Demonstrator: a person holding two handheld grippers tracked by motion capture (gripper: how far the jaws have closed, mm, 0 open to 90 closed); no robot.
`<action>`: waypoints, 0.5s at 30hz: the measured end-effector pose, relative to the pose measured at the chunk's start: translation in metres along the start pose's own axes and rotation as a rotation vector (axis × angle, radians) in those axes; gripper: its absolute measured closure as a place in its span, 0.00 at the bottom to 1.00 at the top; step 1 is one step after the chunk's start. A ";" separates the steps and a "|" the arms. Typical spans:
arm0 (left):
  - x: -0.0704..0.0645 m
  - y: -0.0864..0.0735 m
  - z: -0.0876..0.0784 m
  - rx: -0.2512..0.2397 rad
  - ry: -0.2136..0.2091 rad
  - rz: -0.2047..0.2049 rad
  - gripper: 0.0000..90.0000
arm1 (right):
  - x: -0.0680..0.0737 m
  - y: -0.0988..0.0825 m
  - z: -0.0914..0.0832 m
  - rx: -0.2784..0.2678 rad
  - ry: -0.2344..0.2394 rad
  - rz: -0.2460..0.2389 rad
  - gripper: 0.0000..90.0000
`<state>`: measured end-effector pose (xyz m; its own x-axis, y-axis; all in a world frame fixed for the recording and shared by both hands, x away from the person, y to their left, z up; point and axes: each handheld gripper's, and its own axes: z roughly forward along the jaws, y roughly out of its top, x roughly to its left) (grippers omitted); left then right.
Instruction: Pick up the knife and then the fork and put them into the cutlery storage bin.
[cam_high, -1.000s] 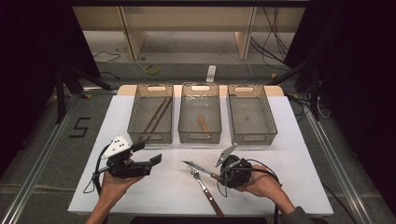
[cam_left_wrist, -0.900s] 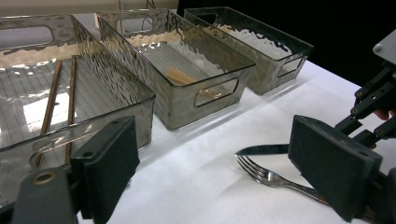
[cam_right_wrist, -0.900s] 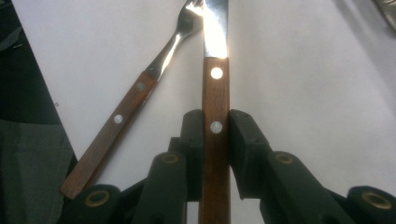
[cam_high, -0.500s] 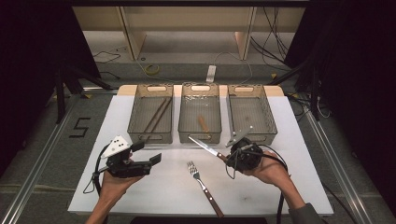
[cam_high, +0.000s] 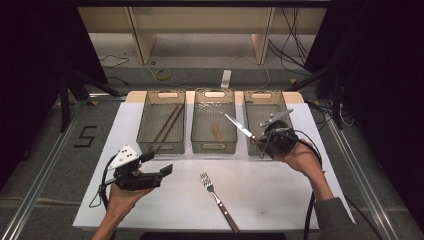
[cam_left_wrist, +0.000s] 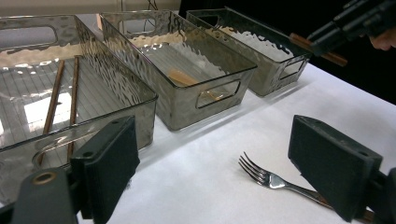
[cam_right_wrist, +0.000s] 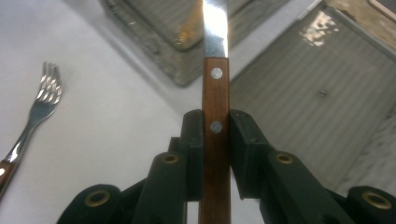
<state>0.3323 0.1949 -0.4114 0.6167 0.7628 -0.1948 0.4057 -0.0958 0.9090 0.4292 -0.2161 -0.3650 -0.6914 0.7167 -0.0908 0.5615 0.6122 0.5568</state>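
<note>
My right gripper (cam_high: 263, 139) is shut on the wooden handle of a knife (cam_high: 239, 127), held in the air over the front left corner of the right clear bin (cam_high: 261, 91). In the right gripper view both pads clamp the knife handle (cam_right_wrist: 215, 93) in my right gripper (cam_right_wrist: 215, 135), and the blade points away over the gap between two bins. A fork (cam_high: 217, 197) with a wooden handle lies on the white table near the front middle. My left gripper (cam_high: 159, 164) hovers open at the front left, and the fork (cam_left_wrist: 271, 179) lies ahead between my left gripper's (cam_left_wrist: 219, 168) wide jaws.
Three clear bins stand in a row at the back. The left bin (cam_high: 161, 148) holds two chopsticks (cam_high: 167, 125). The middle bin (cam_high: 215, 148) holds a small wooden piece (cam_high: 218, 132). White table (cam_high: 280, 200) surface stretches in front of the bins.
My right gripper has lifted the knife from beside the fork and carried it up and away to the right bin's front corner. The left gripper has kept still.
</note>
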 end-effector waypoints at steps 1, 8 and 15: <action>0.000 0.000 0.000 0.003 0.001 0.002 0.17 | -0.005 0.000 0.000 -0.005 -0.001 0.021 0.85; 0.000 0.000 0.001 0.002 0.002 0.003 0.17 | -0.033 0.005 0.003 0.001 -0.023 0.094 0.85; 0.000 0.000 0.000 0.000 0.000 0.001 0.17 | -0.052 0.013 0.009 0.003 -0.040 0.147 0.85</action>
<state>0.3325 0.1948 -0.4114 0.6167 0.7630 -0.1940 0.4053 -0.0965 0.9091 0.4768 -0.2423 -0.3606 -0.5829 0.8115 -0.0411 0.6570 0.5005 0.5637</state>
